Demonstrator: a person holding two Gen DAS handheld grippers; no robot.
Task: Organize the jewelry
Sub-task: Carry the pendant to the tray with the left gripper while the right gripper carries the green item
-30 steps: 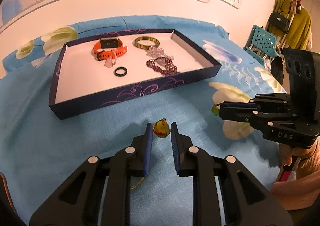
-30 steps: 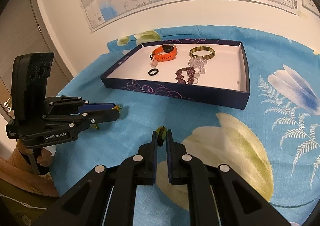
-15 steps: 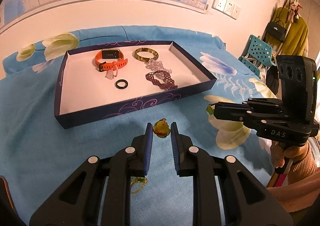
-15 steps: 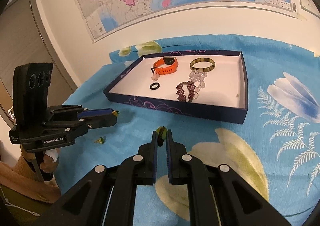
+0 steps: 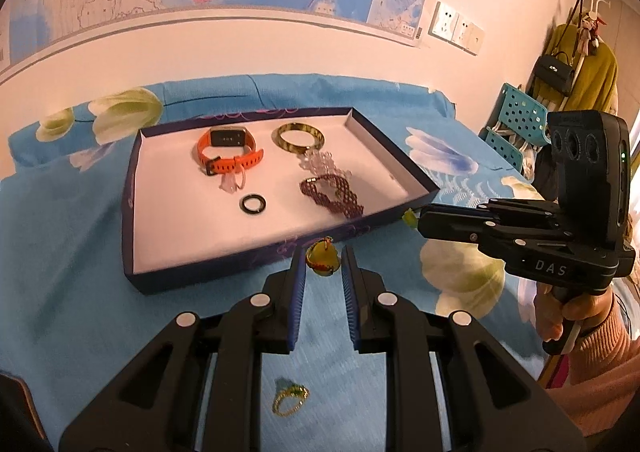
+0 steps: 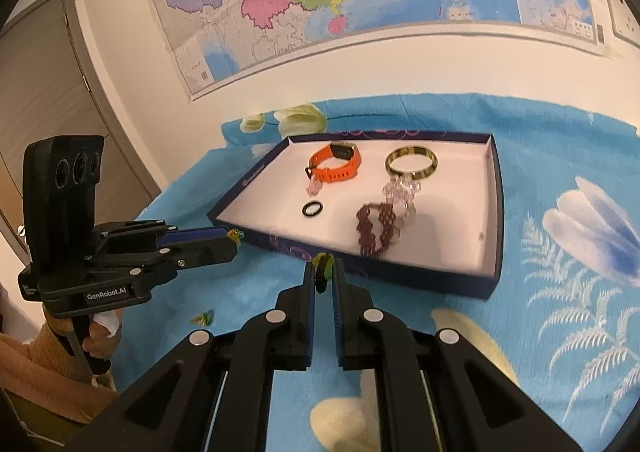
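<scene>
My left gripper (image 5: 323,266) is shut on a yellow-green pendant (image 5: 322,257) with a red cord, held above the blue cloth just before the near wall of the dark blue tray (image 5: 208,272). My right gripper (image 6: 324,272) is shut on a dark braided cord with a green bead (image 6: 323,266), also close to the tray (image 6: 494,212). The tray holds an orange watch band (image 5: 230,160), a gold bangle (image 5: 299,137), a clear crystal bracelet (image 5: 322,163), a maroon beaded bracelet (image 5: 334,199) and a black ring (image 5: 253,204). A gold ring with a green stone (image 5: 290,400) lies on the cloth under my left gripper.
A blue flowered cloth (image 6: 560,312) covers the table. A map hangs on the wall behind. A turquoise chair (image 5: 516,120) and hanging bags stand at the far right. A person's hands in orange sleeves (image 5: 592,356) grip both handles.
Both grippers have risen and come closer to the tray, each still holding its piece. The gold ring on the cloth has come into view below my left gripper.
</scene>
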